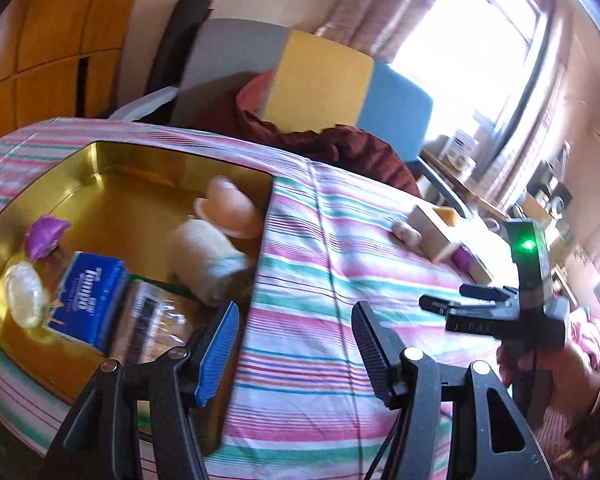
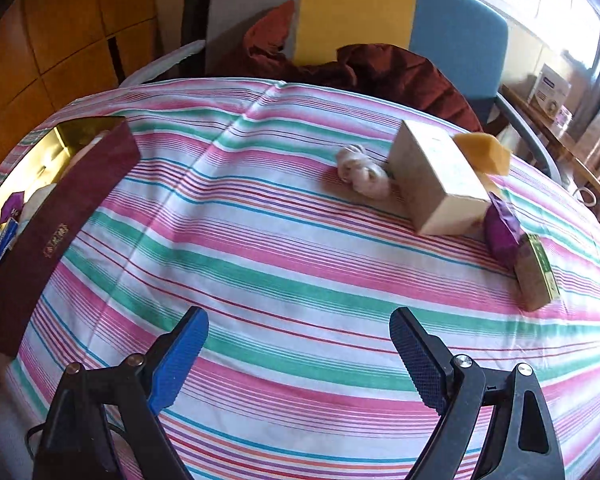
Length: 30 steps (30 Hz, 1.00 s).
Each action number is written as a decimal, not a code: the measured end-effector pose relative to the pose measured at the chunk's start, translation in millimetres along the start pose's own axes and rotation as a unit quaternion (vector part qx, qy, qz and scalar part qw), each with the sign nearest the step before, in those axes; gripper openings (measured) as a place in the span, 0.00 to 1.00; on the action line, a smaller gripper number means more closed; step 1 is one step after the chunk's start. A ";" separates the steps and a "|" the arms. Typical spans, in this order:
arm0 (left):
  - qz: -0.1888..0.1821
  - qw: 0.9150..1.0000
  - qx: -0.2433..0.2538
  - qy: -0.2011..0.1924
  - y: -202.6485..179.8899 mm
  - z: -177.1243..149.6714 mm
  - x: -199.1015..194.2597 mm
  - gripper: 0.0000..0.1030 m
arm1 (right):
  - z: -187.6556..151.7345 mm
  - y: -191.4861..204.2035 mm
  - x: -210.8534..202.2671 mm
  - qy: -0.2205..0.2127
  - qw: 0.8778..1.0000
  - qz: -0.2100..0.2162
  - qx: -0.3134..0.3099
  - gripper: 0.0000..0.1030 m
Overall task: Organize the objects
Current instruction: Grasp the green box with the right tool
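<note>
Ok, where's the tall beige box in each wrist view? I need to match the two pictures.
Left wrist: the beige box lies small at right of centre, far across the striped cloth.
Right wrist: it lies at upper right, larger, with a yellow sponge behind it.
Shared landmark: the grey, yellow and blue chair back.

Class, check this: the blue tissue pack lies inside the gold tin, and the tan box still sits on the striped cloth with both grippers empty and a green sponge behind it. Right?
One slip: the sponge behind the tan box is yellow, not green, as the right wrist view shows. The rest stands.
</note>
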<state>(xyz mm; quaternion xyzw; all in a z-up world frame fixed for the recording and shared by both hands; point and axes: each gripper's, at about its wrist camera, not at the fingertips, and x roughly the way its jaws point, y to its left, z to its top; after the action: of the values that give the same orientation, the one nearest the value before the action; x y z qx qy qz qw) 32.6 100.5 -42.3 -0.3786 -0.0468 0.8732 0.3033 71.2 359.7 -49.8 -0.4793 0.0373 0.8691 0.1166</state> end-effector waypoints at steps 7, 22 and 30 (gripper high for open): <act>-0.024 0.999 0.039 0.014 -26.5 -12.4 1.0 0.58 | -11.9 -74.6 -9.0 0.006 0.998 -0.059 0.033 0.90; -0.030 0.993 0.088 0.067 -65.6 -33.2 23.2 0.58 | -9.1 -199.3 1.8 -0.052 0.985 -0.100 0.132 0.75; -0.035 0.989 0.109 0.096 -86.2 -33.5 44.6 0.58 | 1.6 -201.6 21.8 -0.054 0.990 -0.085 0.102 0.69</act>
<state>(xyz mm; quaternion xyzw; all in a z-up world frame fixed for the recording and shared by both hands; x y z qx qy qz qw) 74.7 190.8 -67.4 -0.4232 0.0647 0.8218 0.3761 106.7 559.1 -57.8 -0.4186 0.0781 0.8724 0.2400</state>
